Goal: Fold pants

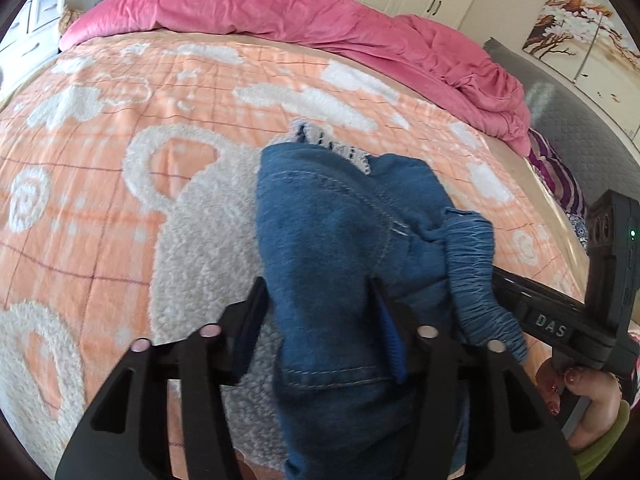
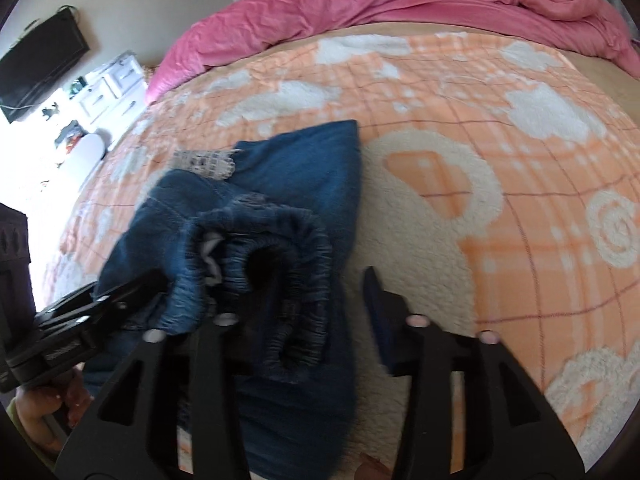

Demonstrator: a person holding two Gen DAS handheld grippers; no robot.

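Blue denim pants point(image 1: 336, 240) lie bunched and partly folded on the orange and white fleece blanket point(image 1: 120, 120). A white lace trim point(image 1: 332, 140) shows at their far end. My left gripper point(image 1: 320, 320) is open, and the denim runs loosely between its fingers. In the right wrist view the gathered elastic waistband point(image 2: 280, 240) drapes over the left finger of my right gripper point(image 2: 316, 312). That gripper is open, with bare blanket point(image 2: 480, 120) showing beside its right finger. Each gripper appears in the other's view: the right one point(image 1: 560, 320) and the left one point(image 2: 80, 312), tips at the pants point(image 2: 312, 168).
A rumpled pink duvet point(image 1: 280, 12) runs along the bed's far edge. A striped pillow point(image 1: 560, 176) lies at the right, by a grey headboard. A white dresser point(image 2: 116, 80) and a wall television point(image 2: 40, 60) stand beyond the bed. A hand point(image 1: 592, 408) holds the right gripper.
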